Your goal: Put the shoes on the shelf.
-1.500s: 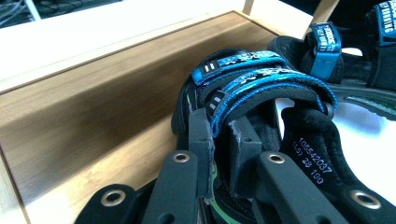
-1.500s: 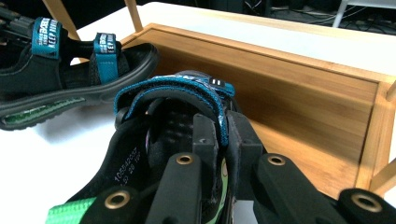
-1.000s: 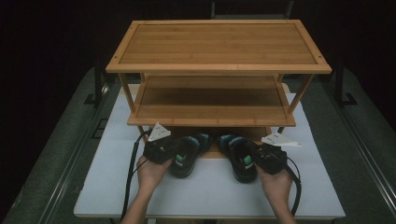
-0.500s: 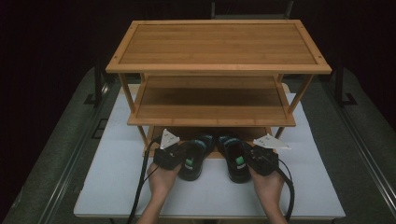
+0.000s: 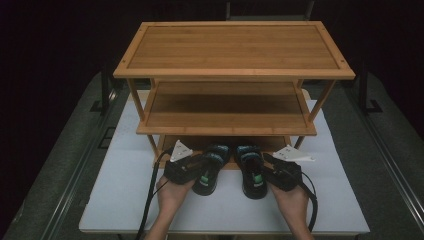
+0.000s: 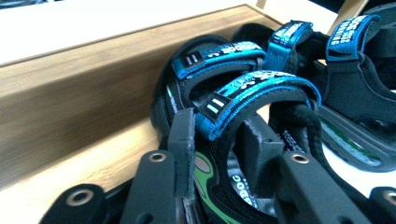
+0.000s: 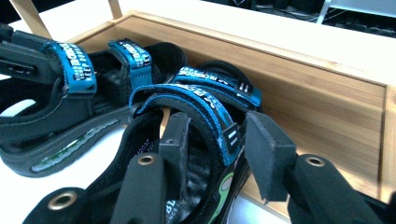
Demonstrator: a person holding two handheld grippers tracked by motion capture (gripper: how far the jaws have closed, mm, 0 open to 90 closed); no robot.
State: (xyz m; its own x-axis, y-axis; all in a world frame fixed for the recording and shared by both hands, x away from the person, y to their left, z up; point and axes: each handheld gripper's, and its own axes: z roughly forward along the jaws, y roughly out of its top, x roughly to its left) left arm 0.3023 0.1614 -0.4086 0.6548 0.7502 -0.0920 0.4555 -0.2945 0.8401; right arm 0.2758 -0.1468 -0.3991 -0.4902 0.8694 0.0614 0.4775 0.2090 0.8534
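Currently both black sandals with blue hook-and-loop straps and green-printed footbeds lie side by side at the front of the three-tier bamboo rack, toes on its bottom shelf, heels out over the white desk.

Left sandal: the left gripper sits at its heel. In the left gripper view its fingers stand apart either side of the rear strap, having just been opening; pads look off the strap, not pressing.

Right sandal: the right gripper has also just been opening. In the right gripper view one finger sits inside the strap loop, the other clear outside it.

Risks, as I judge them:
- A finger inside the loop could snag the strap on withdrawal and drag the sandal back off the shelf.
- Heels overhang the shelf lip; a nudge could tip or skew a sandal out of line with its mate.
- The trailing cable could catch the desk edge.

Surface: smooth white desk, rack standing on it. Room: dark, unlit beyond the desk; grey flooring and dark metal rails at either side.
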